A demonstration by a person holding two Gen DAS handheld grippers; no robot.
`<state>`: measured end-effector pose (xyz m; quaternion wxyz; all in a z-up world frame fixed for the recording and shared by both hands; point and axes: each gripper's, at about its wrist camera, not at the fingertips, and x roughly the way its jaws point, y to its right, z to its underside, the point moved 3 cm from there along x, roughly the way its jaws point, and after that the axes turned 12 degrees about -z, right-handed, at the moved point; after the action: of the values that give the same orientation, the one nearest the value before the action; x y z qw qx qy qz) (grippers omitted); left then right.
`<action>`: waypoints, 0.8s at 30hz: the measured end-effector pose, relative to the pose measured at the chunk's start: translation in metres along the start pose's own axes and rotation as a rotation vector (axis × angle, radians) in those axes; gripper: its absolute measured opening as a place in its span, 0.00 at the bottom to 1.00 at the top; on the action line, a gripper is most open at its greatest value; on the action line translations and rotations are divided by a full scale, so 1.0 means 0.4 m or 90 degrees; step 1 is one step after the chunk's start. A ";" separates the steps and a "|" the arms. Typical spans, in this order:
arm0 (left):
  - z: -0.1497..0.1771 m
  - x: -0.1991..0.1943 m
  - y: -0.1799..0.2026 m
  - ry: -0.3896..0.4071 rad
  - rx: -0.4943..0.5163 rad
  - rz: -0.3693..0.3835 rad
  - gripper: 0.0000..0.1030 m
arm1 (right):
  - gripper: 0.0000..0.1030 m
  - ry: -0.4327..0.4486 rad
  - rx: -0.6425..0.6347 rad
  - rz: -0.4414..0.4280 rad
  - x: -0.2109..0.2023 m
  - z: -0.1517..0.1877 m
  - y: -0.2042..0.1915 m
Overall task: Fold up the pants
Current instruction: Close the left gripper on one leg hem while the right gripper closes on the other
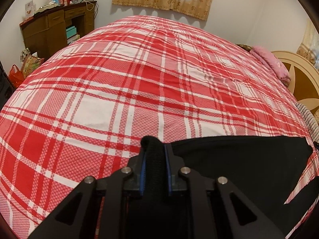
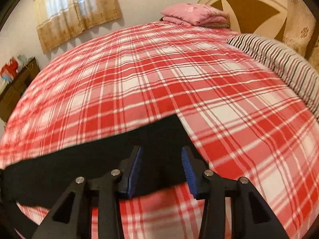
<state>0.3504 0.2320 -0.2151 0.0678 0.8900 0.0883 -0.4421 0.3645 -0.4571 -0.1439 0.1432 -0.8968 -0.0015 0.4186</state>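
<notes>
L gripper is pinching a bunched black pants edge, jaws nearly closed on it. R gripper is hanging half-open over the other end, nothing gripped yet. Pants are lying along 3–9 o'clock on the plaid bedsheet, R closer to the free corner at 12.

A home bedroom: a bed in red plaid, pink pillow by the headboard, curtained window, cluttered wooden desk.
</notes>
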 end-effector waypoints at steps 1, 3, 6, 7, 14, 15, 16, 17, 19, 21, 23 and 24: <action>-0.001 0.001 0.000 -0.001 -0.001 0.001 0.16 | 0.42 0.000 0.003 -0.002 0.013 -0.009 0.008; 0.001 0.002 -0.003 -0.001 -0.003 0.003 0.16 | 0.42 -0.010 0.011 -0.005 0.051 -0.029 0.025; 0.000 0.005 -0.003 -0.002 -0.006 0.004 0.16 | 0.42 -0.019 0.025 -0.009 0.093 -0.048 0.046; 0.000 0.005 -0.003 -0.002 -0.006 0.004 0.16 | 0.42 -0.021 0.027 -0.010 0.108 -0.055 0.053; -0.001 0.012 -0.004 -0.006 -0.010 0.007 0.16 | 0.43 -0.060 0.017 0.011 0.183 -0.075 0.075; 0.000 0.012 -0.004 -0.006 -0.012 0.009 0.16 | 0.43 -0.067 0.017 0.012 0.191 -0.075 0.078; -0.001 0.013 -0.005 -0.007 -0.015 0.011 0.16 | 0.43 -0.072 0.018 0.012 0.197 -0.075 0.081; 0.000 0.014 -0.006 -0.007 -0.016 0.013 0.16 | 0.43 -0.070 0.012 0.010 0.202 -0.075 0.080; 0.000 0.015 -0.006 -0.008 -0.018 0.016 0.16 | 0.43 -0.069 0.003 0.003 0.207 -0.077 0.078; 0.000 0.016 -0.007 -0.009 -0.019 0.017 0.16 | 0.35 -0.068 0.009 -0.015 0.210 -0.075 0.078; -0.001 0.016 -0.006 -0.009 -0.018 0.015 0.16 | 0.14 -0.075 0.005 -0.019 0.208 -0.071 0.075; -0.001 0.016 -0.007 -0.009 -0.017 0.015 0.16 | 0.10 -0.074 0.005 -0.024 0.204 -0.070 0.072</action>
<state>0.3540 0.2353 -0.2203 0.0855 0.8868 0.0836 -0.4463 0.4350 -0.4819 -0.1956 0.1543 -0.8702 -0.0252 0.4673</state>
